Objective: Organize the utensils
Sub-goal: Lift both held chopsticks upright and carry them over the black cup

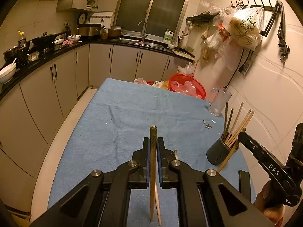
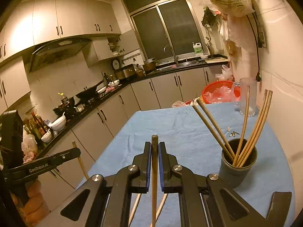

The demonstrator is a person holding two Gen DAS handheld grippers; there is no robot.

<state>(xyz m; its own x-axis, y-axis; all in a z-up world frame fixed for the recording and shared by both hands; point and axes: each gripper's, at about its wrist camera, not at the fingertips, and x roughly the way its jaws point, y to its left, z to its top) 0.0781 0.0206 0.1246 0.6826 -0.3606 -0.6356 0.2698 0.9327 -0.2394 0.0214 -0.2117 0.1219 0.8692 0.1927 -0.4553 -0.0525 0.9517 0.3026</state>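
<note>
Risk, principal: slip of either held chopstick; each is pinched at one narrow spot along a smooth tapered shaft, and any tilt on the way to the cup could let it pivot or slide out onto the blue towel (image 1: 117, 113)

Risk, secondary: knocking the dark cup (image 2: 237, 162), lower right of the right wrist frame. It already carries several chopsticks (image 2: 251, 128) fanned outward, so a new stick brought in at an angle may strike them or tip the cup, which stands near the towel's right edge, close to the tiled wall

Left gripper (image 1: 153, 141): lower centre of its frame, fingers pointing forward over the towel, jaws closed on a dark-tipped chopstick (image 1: 153, 162) that stands nearly upright between the pads, its top poking above the fingertips. A second pale stick shows below the jaws; whether it is also gripped cannot be told

Right gripper (image 2: 155, 145): same pose in its own frame, jaws clamped on a chopstick (image 2: 154, 170) held upright, cup just to its right. Loose sticks lie beneath it at the bottom edge

Also present: clear glass (image 2: 247, 96) at the towel's far right; red basket (image 1: 186, 85) beyond the far edge
</note>
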